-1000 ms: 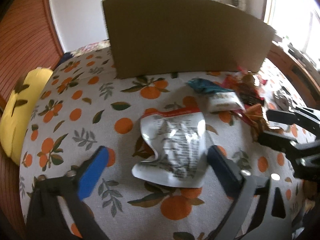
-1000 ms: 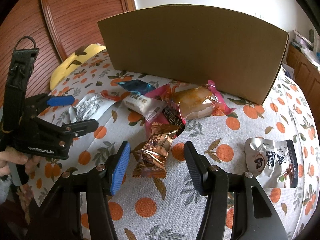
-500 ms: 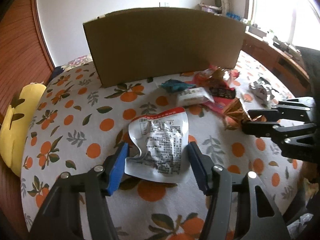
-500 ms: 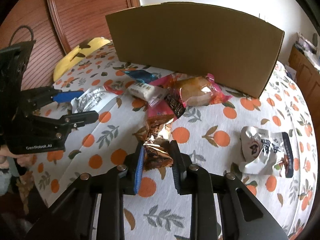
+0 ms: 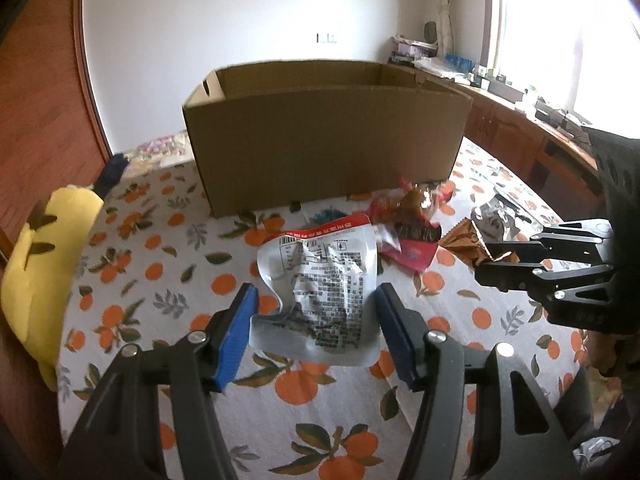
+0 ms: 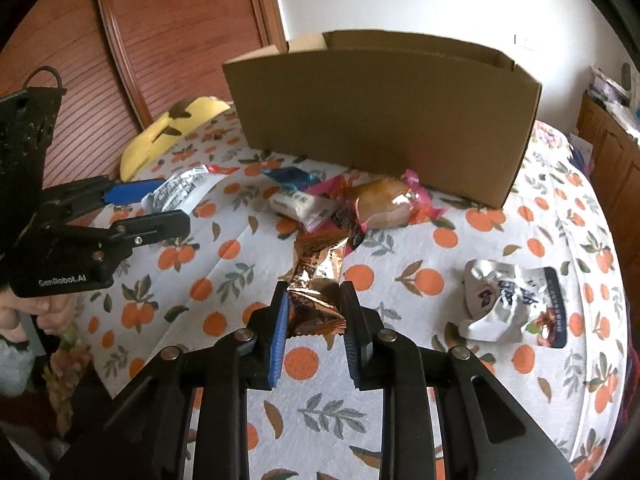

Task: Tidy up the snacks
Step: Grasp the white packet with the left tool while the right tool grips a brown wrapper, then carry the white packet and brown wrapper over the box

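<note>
My left gripper point(image 5: 314, 300) is shut on a silver printed pouch point(image 5: 324, 284) with a red top edge, held a little above the orange-patterned cloth point(image 5: 160, 280). In the right wrist view that gripper point(image 6: 172, 204) shows at the left with the pouch point(image 6: 180, 192) between its blue pad and black finger. My right gripper point(image 6: 314, 292) is shut on a copper foil snack packet point(image 6: 316, 280), its pads pressing both sides. The left wrist view shows it at the right point(image 5: 482, 260) with the packet point(image 5: 464, 240). An open cardboard box point(image 6: 380, 120) stands behind the snacks.
A bun in pink wrap point(image 6: 386, 204), a white bar point(image 6: 296, 204) and a blue wrapper point(image 6: 288, 176) lie in front of the box. A crumpled white pouch point(image 6: 508, 304) lies to the right. A yellow cushion point(image 5: 44, 260) sits at the left edge. Wooden cabinets point(image 5: 520, 136) line the right wall.
Both grippers closed on their packets, the left on the silver pouch, the right on the copper packet. Both hands then rose, and the box's open top has come into view.
</note>
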### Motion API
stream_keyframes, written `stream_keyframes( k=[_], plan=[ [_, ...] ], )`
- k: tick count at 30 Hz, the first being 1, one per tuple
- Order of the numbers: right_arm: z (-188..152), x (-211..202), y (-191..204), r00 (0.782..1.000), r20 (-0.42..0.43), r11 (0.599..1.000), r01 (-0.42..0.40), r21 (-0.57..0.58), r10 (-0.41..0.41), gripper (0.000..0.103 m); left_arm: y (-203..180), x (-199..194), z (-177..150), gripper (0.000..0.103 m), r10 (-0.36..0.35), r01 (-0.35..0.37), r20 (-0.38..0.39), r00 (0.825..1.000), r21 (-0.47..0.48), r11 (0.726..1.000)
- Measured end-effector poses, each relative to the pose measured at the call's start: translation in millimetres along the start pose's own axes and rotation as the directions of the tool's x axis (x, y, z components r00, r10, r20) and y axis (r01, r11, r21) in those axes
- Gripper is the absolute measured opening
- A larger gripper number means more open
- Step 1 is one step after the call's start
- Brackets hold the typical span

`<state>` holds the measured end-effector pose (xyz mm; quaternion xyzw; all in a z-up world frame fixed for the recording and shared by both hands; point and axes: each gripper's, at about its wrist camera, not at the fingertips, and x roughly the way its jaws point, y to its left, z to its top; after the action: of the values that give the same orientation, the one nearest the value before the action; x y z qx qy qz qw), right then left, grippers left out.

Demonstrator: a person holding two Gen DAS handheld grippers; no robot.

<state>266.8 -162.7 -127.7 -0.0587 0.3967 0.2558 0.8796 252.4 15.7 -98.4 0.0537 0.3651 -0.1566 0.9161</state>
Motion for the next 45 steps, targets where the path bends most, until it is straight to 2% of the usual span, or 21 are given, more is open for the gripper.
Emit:
stream_keyframes(
  k=[21,36,45],
  plan=[
    [51.3,-43.8,-13.1,0.993,0.111,0.999,0.029,-0.022,-0.027,0.023,10.3,-25.4,54.5,0.060,0.031,-0.036,0.112,0.993,0.046,0.998],
    [70.5,-56.3,-13.2,0.987,0.147,0.996,0.073,-0.057,-0.064,0.023,8.4,-28.4,86.4,0.060,-0.024,0.015,0.191,0.981,0.052,0.999],
    [99.6,-60.7,-15.6,0.979,0.190,0.992,0.091,-0.089,-0.073,0.023,16.5,-14.0,121.3,0.060,-0.027,0.014,0.225,0.974,0.057,0.998]
  ],
)
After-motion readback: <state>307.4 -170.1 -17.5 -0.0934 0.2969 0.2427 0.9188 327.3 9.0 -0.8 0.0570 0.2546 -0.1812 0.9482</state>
